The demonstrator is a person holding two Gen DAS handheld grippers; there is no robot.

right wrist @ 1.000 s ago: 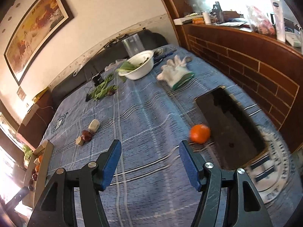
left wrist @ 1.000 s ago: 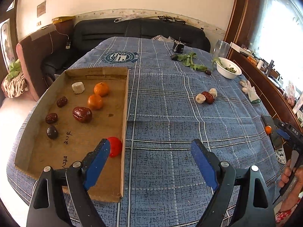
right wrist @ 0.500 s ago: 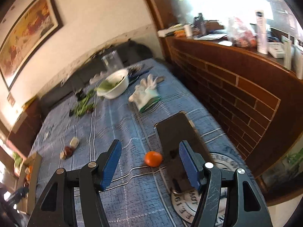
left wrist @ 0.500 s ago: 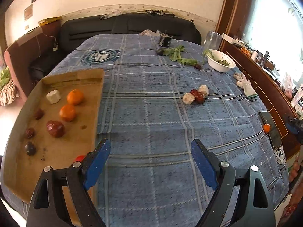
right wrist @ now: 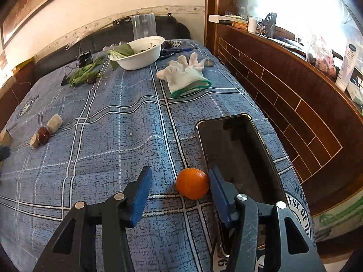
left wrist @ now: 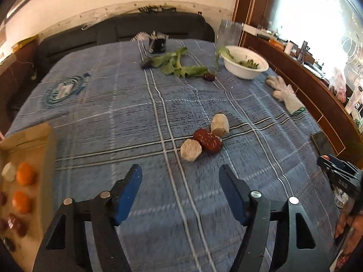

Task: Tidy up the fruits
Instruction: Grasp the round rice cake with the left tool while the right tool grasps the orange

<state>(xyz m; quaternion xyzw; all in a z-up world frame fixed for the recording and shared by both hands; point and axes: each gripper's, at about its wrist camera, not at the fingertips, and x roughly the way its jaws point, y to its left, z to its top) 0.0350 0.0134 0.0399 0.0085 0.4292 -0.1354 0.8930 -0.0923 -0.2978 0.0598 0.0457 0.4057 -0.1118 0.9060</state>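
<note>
In the right wrist view a small orange [right wrist: 192, 183] lies on the blue checked cloth beside a black phone [right wrist: 238, 158]. My right gripper [right wrist: 179, 188] straddles it with its jaws closing. The orange rests against the right pad and a gap remains at the left pad. In the left wrist view my left gripper [left wrist: 180, 190] hovers over bare cloth, its jaws closing on nothing. Just beyond it sit a red date [left wrist: 208, 140] and two pale chunks [left wrist: 191, 150]. The cardboard tray [left wrist: 29, 140] at the left edge holds two oranges [left wrist: 25, 173] and several dark dates.
A white bowl [right wrist: 138, 53] with greens, loose leaves [left wrist: 179, 65], a clear cup [right wrist: 144, 26] and a white glove [right wrist: 186, 74] lie at the far end. A wooden ledge [right wrist: 283, 90] borders the right side. A dark sofa stands behind the table.
The left gripper swung right, away from the tray and toward the date cluster, and its jaws narrowed. The right gripper dropped to the orange, which now sits between its narrowing fingers.
</note>
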